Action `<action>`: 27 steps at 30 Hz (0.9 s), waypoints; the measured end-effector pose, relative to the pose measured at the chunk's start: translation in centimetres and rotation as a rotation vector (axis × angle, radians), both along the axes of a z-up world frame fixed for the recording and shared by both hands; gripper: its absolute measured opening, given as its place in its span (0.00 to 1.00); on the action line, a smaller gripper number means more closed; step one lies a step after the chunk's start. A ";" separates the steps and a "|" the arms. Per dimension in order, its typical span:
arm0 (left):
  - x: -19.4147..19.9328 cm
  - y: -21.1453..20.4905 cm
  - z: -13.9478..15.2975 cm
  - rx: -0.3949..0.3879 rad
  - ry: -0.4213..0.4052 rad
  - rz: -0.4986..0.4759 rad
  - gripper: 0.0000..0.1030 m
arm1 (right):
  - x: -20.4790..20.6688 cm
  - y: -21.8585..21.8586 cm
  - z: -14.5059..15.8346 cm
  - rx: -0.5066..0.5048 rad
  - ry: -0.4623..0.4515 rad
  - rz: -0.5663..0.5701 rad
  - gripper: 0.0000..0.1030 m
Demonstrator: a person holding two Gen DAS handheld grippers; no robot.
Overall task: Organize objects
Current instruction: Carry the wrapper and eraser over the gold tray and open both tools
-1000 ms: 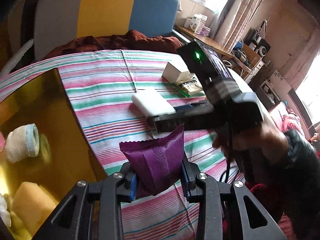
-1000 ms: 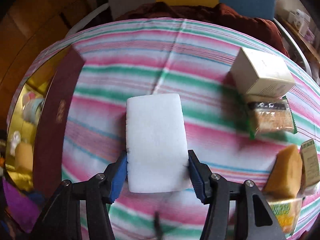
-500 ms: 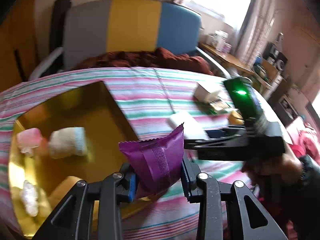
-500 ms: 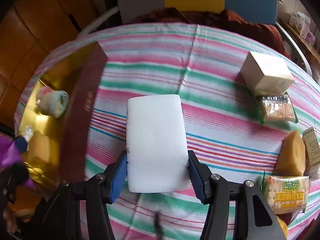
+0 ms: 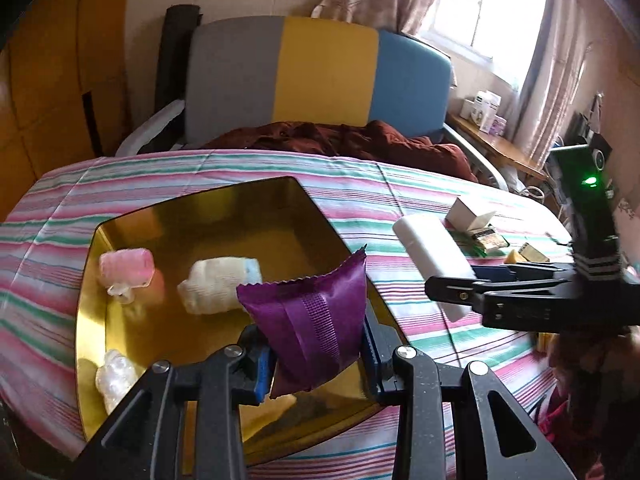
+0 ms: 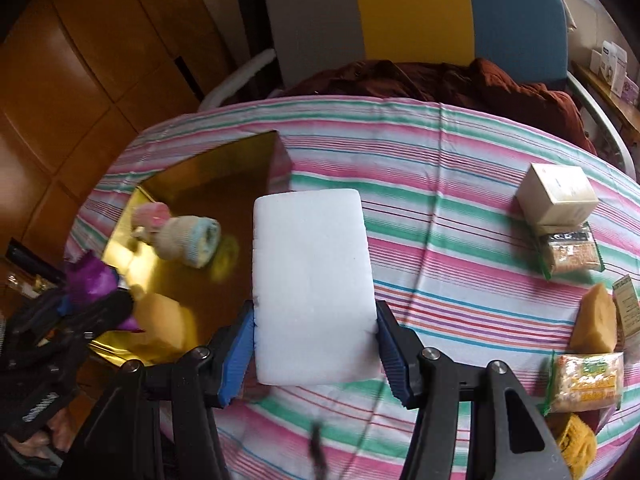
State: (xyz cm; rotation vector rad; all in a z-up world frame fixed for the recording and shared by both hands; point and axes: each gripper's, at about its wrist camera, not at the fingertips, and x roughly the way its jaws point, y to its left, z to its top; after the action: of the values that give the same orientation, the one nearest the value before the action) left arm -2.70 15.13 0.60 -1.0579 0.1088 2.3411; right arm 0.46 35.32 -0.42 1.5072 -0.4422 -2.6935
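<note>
two loads have swung over towards the gold tray [image 5: 120,232] in the last second; my left gripper [image 5: 316,350] pinches the purple sachet [image 5: 310,320], now hanging above the tray near the rolled sock [image 5: 218,284]; my right gripper [image 6: 314,344] clamps the white foam block [image 6: 312,280], lifted off the striped bench [image 6: 440,208] at the tray's edge; i judge both ready to drop in.

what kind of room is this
Most likely a lived-in room at home: a table under a striped cloth, a padded chair with a dark red garment on it, and a curtained window.
</note>
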 end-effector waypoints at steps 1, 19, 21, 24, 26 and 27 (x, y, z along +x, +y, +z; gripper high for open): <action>0.0 -0.3 -0.1 0.001 -0.002 0.006 0.35 | 0.0 -0.3 0.1 -0.006 0.005 0.003 0.56; -3.4 -9.5 -1.1 0.070 -0.049 0.217 0.35 | -1.2 -8.1 0.4 -0.064 0.024 0.140 0.56; -4.3 -11.3 -1.1 0.096 -0.061 0.261 0.35 | -1.9 -9.0 0.7 -0.069 0.033 0.149 0.56; -5.4 -12.9 -1.2 0.123 -0.081 0.297 0.35 | -3.1 -9.9 1.4 -0.077 0.048 0.153 0.56; -6.0 -13.4 -1.3 0.142 -0.100 0.302 0.35 | -4.0 -10.3 1.7 -0.082 0.063 0.143 0.58; -6.1 -13.5 -1.5 0.151 -0.110 0.298 0.36 | -4.7 -10.3 1.7 -0.072 0.063 0.116 0.58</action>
State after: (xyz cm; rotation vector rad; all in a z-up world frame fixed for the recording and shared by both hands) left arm -8.76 1.61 -0.86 -1.1913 -0.2812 2.4976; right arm -4.20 25.00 1.30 1.3813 -0.4300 -2.5985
